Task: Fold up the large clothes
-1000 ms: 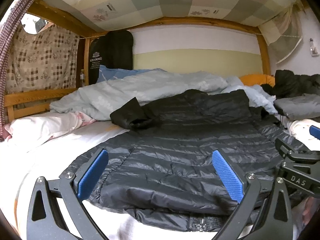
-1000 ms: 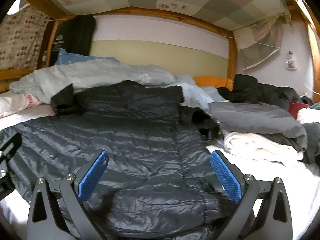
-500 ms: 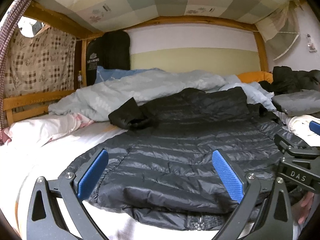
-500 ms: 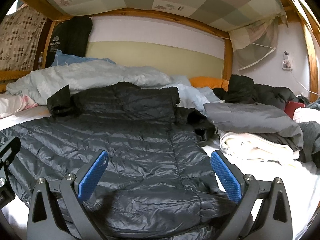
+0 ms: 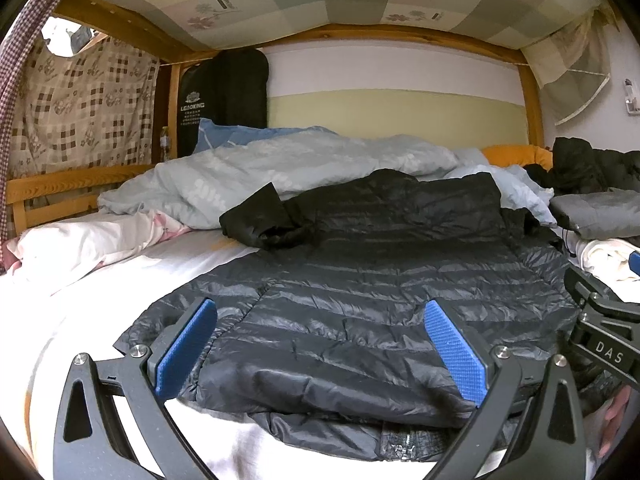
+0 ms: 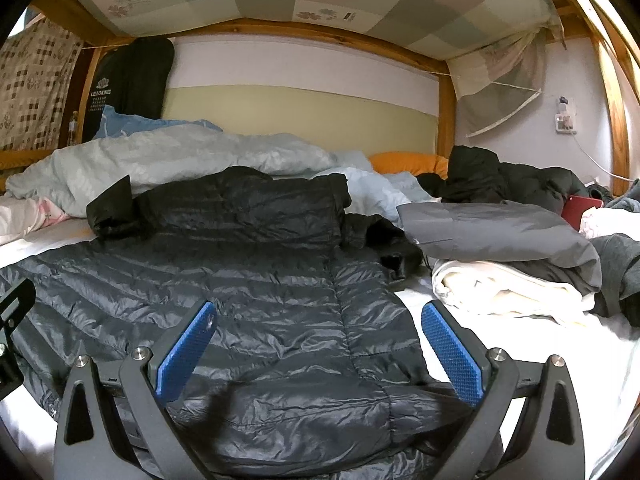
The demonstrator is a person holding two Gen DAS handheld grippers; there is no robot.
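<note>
Left wrist view has the left gripper with its blue pads spread wide, hovering over the near hem of the dark puffer jacket, which lies flat on the white sheet straight ahead. Right wrist view shows the right gripper equally spread, empty, above the jacket's near right part; a stack of folded clothes sits ahead to its right

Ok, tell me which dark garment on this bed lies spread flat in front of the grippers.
The quilted black puffer jacket, spread across the mattress. The other black coat sits bunched near the wall.
</note>
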